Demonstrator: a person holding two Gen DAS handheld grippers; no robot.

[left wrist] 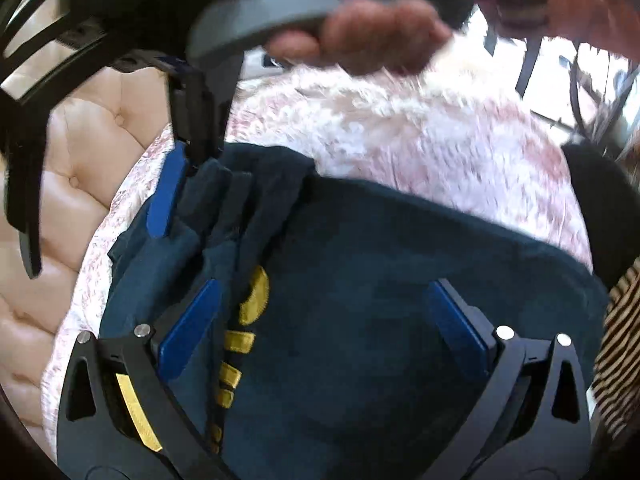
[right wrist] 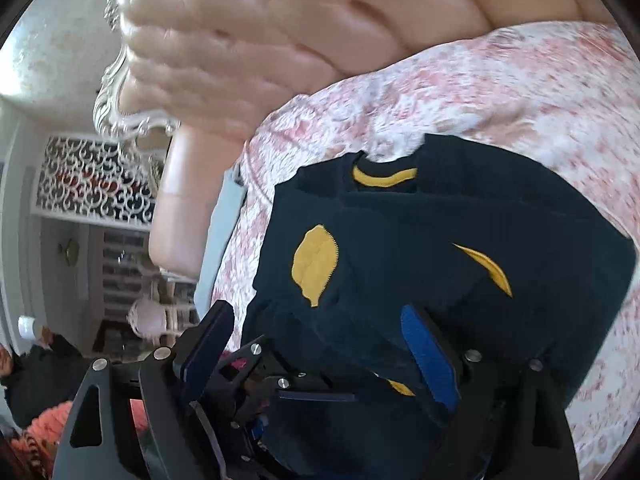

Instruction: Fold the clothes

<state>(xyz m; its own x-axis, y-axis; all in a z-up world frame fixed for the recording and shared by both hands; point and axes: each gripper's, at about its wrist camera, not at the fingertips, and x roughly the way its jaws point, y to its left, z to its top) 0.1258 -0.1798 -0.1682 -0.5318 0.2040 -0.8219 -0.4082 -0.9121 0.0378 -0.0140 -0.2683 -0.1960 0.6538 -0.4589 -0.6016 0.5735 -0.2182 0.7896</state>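
No legible brand, label or lettering anywhere; only yellow appliqué patches [right wrist: 315, 265] and a row of short yellow bars [left wrist: 234, 364] on the dark navy knit garment [left wrist: 380, 280], none readable as writing.

Garment spread on the pink-and-white floral bedspread [left wrist: 420, 136], bunched into folds toward 10 o'clock in the left wrist view.

Left gripper [left wrist: 324, 328]: blue-padded fingers spread wide, hovering over the navy cloth, nothing between them. Right gripper [left wrist: 176, 184] seen from the left wrist view at 10 o'clock, one blue pad against the bunched fabric edge; hand on its grey handle [left wrist: 280, 12] at 12 o'clock.

Right wrist view: right gripper [right wrist: 320, 344] fingers apart, garment lying between and past them toward 1 o'clock; whether cloth is actually pinched cannot be told.

Only in the right wrist view: yellow-trimmed neckline [right wrist: 384, 178], silver ornate mirror frame [right wrist: 116, 112], white lattice screen [right wrist: 92, 176]. Only in the left: tufted peach headboard [left wrist: 88, 152], striped fabric [left wrist: 624, 344] at 4 o'clock.
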